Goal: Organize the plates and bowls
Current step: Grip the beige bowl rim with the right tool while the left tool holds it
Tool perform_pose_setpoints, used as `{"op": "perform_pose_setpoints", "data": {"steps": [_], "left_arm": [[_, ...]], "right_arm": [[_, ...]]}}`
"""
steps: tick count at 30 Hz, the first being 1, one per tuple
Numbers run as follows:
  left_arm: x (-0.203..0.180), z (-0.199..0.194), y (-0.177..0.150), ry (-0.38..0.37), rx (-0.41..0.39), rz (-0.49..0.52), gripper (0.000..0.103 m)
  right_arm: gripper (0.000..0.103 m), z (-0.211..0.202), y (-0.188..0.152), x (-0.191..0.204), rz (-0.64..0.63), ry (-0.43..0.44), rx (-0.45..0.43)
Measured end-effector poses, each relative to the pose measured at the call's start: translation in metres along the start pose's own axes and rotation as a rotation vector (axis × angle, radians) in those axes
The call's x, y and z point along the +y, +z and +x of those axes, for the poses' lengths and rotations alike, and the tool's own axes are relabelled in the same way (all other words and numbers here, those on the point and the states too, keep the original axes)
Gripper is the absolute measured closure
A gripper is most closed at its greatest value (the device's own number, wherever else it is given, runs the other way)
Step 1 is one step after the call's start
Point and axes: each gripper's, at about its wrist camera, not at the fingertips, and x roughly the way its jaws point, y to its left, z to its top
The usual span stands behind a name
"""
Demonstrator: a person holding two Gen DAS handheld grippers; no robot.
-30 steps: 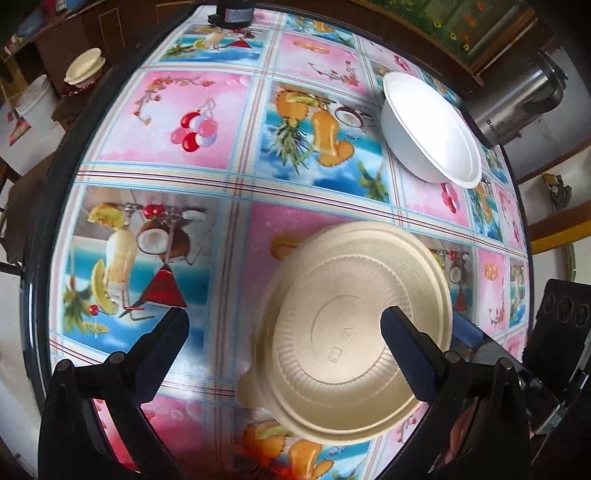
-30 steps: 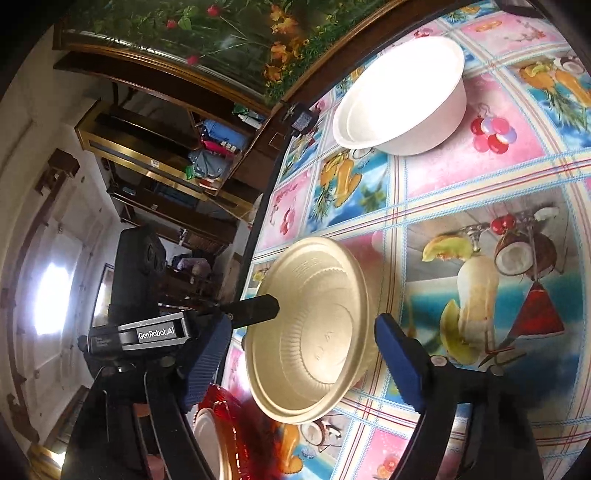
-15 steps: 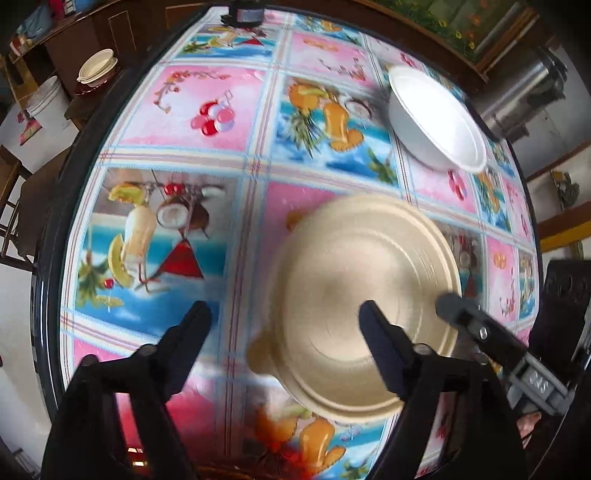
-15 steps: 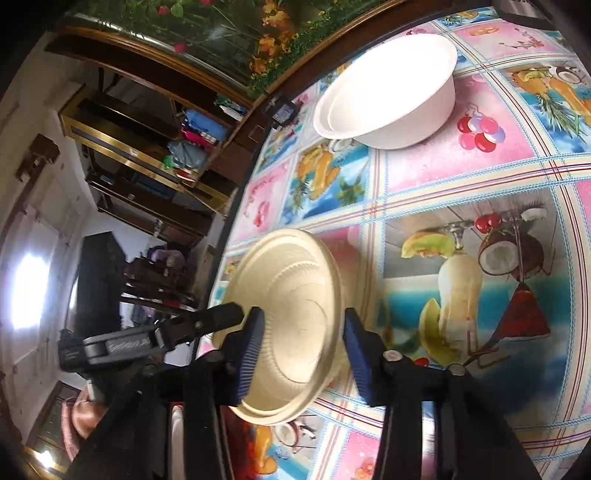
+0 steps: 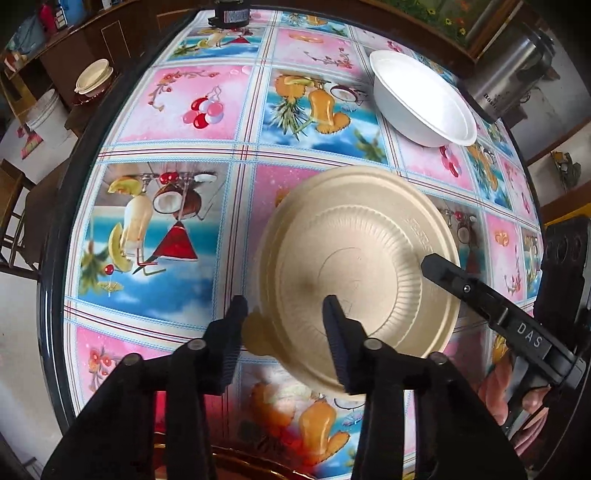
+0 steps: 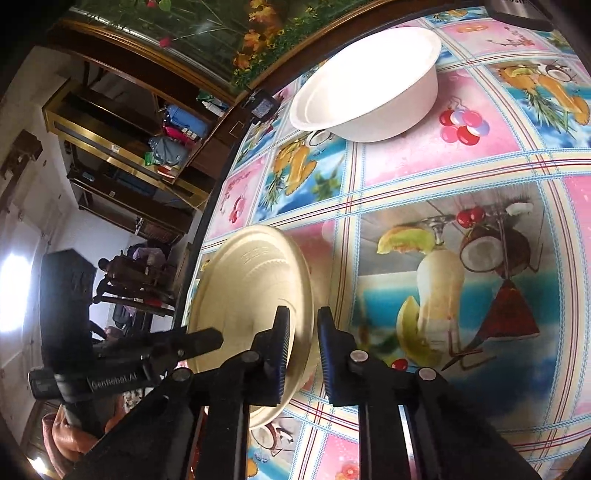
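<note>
A beige paper bowl (image 5: 354, 258) is lifted and tilted above the table. My left gripper (image 5: 284, 317) has its fingers on either side of the bowl's near rim and tab, closing around it. My right gripper (image 6: 301, 332) is shut on the bowl's rim (image 6: 258, 295), one finger inside and one outside. The right gripper's finger (image 5: 461, 284) shows over the bowl in the left wrist view. A white bowl (image 5: 421, 98) stands upright at the far right of the table; it also shows in the right wrist view (image 6: 369, 81).
The round table (image 5: 184, 110) has a fruit-patterned cloth and a dark rim. A steel kettle (image 5: 513, 77) stands beyond the white bowl. A dark jar (image 5: 229, 14) is at the far edge. A red dish edge (image 5: 236, 461) lies under my left gripper.
Both grippers have narrowed on the beige bowl. The right one went from open to shut on its rim. The bowl has been raised and tilted off the table.
</note>
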Motion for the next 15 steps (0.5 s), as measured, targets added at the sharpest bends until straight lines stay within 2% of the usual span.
{"op": "perform_pose_setpoints", "data": {"steps": [8, 15], "left_arm": [[-0.004, -0.004, -0.009, -0.015, -0.006, 0.043, 0.082], [-0.011, -0.007, -0.015, -0.033, -0.013, 0.062, 0.084]], "right_arm": [[0.092, -0.004, 0.000, -0.003, 0.009, -0.027, -0.025], [0.095, -0.007, -0.002, -0.005, 0.013, -0.041, -0.036]]}}
